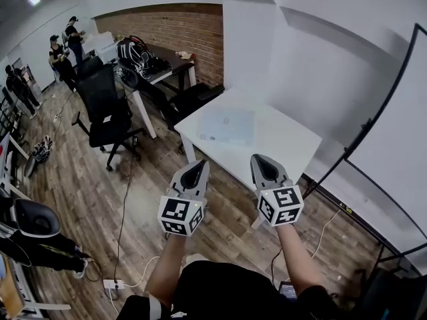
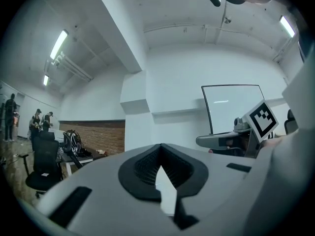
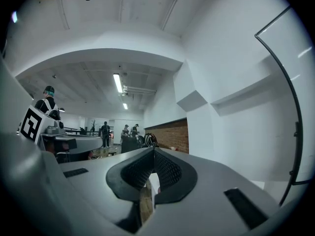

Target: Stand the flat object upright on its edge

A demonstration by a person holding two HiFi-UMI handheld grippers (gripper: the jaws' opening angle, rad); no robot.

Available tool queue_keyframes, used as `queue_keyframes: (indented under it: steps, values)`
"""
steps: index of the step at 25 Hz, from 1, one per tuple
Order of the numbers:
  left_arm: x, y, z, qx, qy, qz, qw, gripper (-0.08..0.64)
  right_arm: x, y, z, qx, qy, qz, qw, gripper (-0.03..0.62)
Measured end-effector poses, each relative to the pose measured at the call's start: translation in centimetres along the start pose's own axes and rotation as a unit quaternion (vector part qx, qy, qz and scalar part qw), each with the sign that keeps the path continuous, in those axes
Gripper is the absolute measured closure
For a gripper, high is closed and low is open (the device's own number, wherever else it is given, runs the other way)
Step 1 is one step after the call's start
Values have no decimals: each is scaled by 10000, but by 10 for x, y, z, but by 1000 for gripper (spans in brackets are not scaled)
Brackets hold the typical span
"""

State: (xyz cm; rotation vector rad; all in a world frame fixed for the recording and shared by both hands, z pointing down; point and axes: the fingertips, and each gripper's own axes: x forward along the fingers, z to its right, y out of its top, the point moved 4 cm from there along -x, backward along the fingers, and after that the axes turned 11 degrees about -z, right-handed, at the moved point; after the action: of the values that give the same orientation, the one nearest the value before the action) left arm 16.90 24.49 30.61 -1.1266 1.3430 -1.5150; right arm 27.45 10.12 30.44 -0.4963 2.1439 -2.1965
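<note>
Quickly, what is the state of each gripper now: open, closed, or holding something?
Left gripper: closed, holding nothing.
Right gripper: closed, holding nothing.

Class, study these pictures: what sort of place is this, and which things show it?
Most likely a shared office or lab workspace: a black office chair, a cluttered desk by a brick wall, and a whiteboard beside the white table.

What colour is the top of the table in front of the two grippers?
White. The table shows best in the head view.
</note>
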Motion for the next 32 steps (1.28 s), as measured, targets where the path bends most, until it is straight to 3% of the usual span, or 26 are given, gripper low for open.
queue_keyframes:
  steps: [6, 11, 24, 32]
  values:
    - [6, -7, 6, 26, -22, -116, 9999, 548, 0, -9, 8, -6, -49, -73, 10000, 552]
    - [10, -5, -3, -331, -107, -66, 9994, 548, 9, -9, 12, 11, 61, -152, 9999, 552]
    - [61, -10, -63, -331, 69, -120, 9994, 548, 89, 1, 20, -92, 249, -276, 9993, 552]
    - [116, 2, -112, -431, -68, -49, 9990, 548, 160, 13, 40, 6, 223, -405, 9989, 552]
